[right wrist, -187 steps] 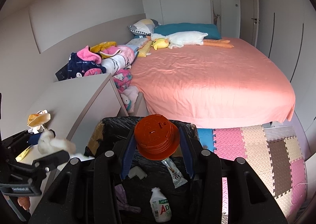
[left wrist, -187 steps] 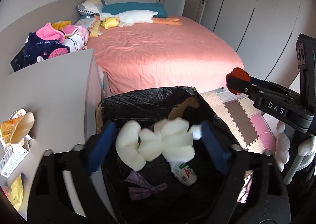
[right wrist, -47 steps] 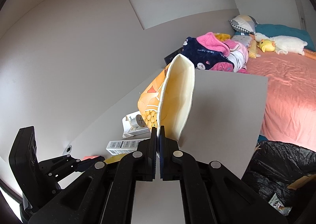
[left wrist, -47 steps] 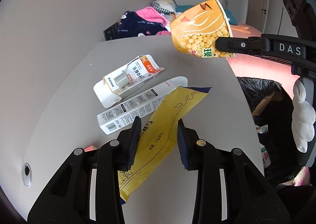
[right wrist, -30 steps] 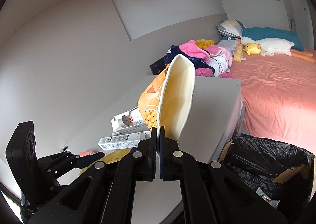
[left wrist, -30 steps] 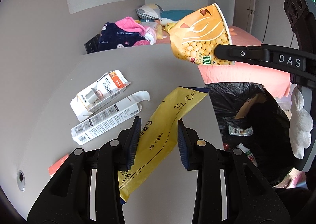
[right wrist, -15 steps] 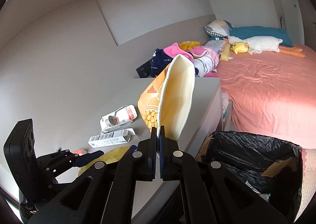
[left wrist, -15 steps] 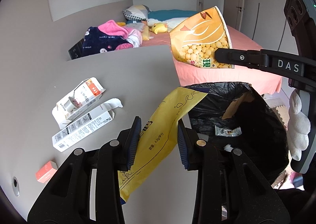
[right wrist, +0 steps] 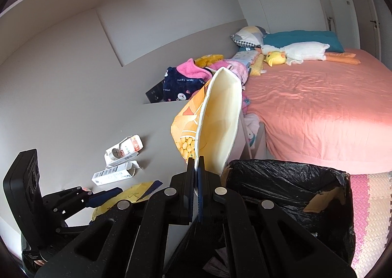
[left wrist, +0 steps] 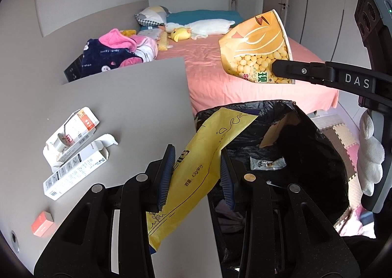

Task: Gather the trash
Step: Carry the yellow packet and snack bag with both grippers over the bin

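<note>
The left gripper (left wrist: 197, 175) is clamped on a yellow packet (left wrist: 196, 172), which slants up toward one o'clock so that its top corner overhangs the near rim of the bin (left wrist: 318, 135). The right gripper (right wrist: 194, 167) has its jaws pressed flat together on the lower edge of an orange snack bag (right wrist: 215, 116); the bag stands upright with its pale inside facing the camera. From the left view the bag (left wrist: 257, 50) hangs at one o'clock, above the far side of the bin.

The bin is lined with a black sack, brown card showing at its corners, and sits against the desk (left wrist: 127, 96) edge. A silver wrapper (left wrist: 267, 164) lies inside it.

On the desk, at nine o'clock from the left gripper, two opened cartons lie just beside each other: a white-and-orange one (left wrist: 73, 131) and a long white one (left wrist: 76, 172). A small orange box (left wrist: 42, 224) sits at eight o'clock, near the desk's edge.

Beyond, at twelve o'clock, a pink bed (right wrist: 318, 101) carries a clothes heap (right wrist: 191, 77), pillows and a plush duck (right wrist: 276, 57). Foam mats (left wrist: 343, 135) cover the floor past the bin. A white-gloved hand (left wrist: 370, 155) grips the right handle.
</note>
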